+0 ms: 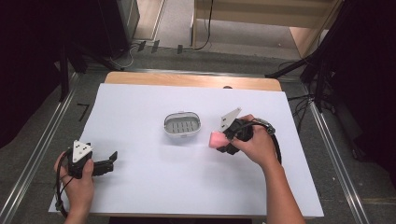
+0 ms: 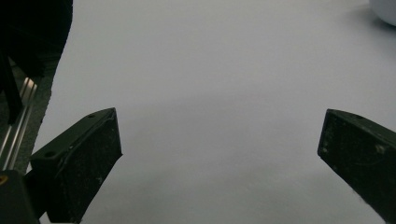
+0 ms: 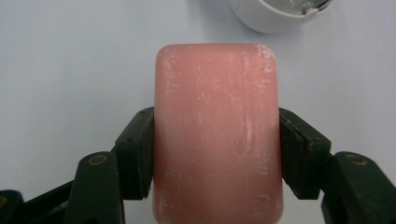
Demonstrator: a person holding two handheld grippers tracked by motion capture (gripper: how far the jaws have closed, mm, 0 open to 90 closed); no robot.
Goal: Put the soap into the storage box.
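From the high view, one worktop (image 1: 140,196) covered by a white sheet carries one soap dish (image 1: 182,124) near its middle, an oval white dish with a grey ribbed insert. There are two claws, one in each of the person's hands. The left claw (image 1: 111,160) sits at the near left part of the sheet, well apart from the dish, with its jaws spread and nothing between them; the left hand (image 1: 77,179) grips its body under a grey three-cornered plate. The right claw (image 1: 219,141) is just to the right of the dish, held by the right hand (image 1: 257,144), and it clamps one pink bar of soap (image 1: 215,140). The soap is beside the dish, not in it; whether it touches the sheet cannot be told from here. Beyond the far edge of the worktop lie a grey floor and some cables.

In the left gripper view, the left claw (image 2: 219,154) shows two black jaws standing wide apart over bare white sheet, with nothing held. A small curved piece of the soap dish (image 2: 385,9) shows at the top right corner.

In the right gripper view, the right claw (image 3: 215,149) has its two jaws pressed against the long sides of the single bar of soap (image 3: 217,130), which stands between them with a scuffed, whitish surface. The rim of the soap dish (image 3: 275,16) lies just past the soap's far end, apart from it
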